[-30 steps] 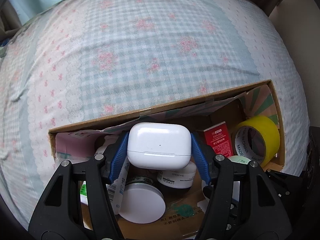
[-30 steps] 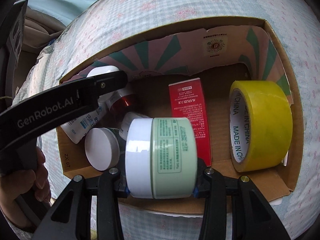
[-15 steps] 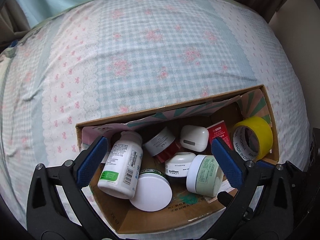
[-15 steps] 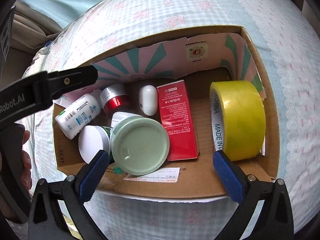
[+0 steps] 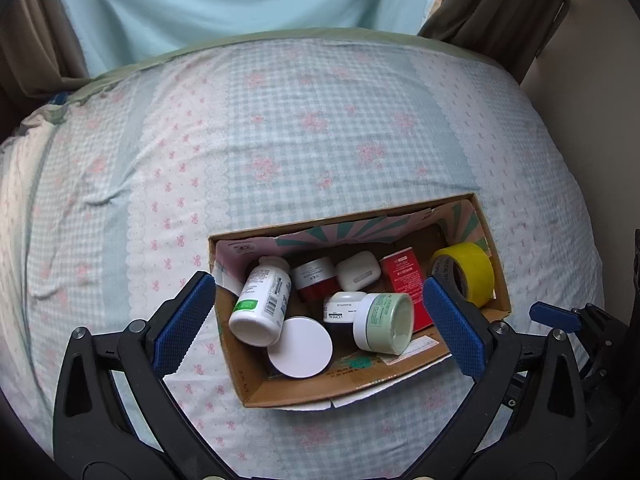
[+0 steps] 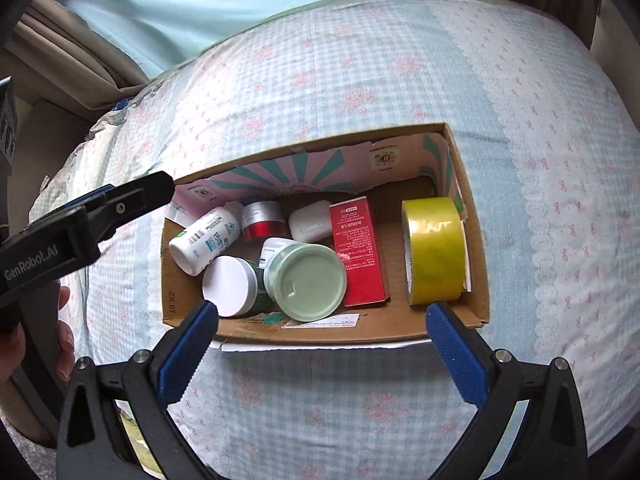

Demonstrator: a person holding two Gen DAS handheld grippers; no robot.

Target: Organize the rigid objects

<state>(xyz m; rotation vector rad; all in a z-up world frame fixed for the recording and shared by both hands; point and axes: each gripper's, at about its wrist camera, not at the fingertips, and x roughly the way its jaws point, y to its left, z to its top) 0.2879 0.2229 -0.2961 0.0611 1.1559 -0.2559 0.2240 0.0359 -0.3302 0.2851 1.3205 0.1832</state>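
Where the green jar (image 6: 306,282) leans, a small white jar (image 6: 272,247) hides — label unreadable.

Both tools same build: left tool (image 5: 320,322) and right tool (image 6: 322,338) have black plastic triangulated arms with cut-out windows, silver screw heads at the pivots, and blue knurled pads (image 5: 182,326) on the inner faces. Left tool's arm (image 6: 86,220), seen side-on, has white "GenRobot.AI" lettering. Bare fingers (image 6: 64,348) sit below that arm; no sleeve visible.

checked bedspread (image 5: 320,140), pale blue curtain (image 5: 240,0)
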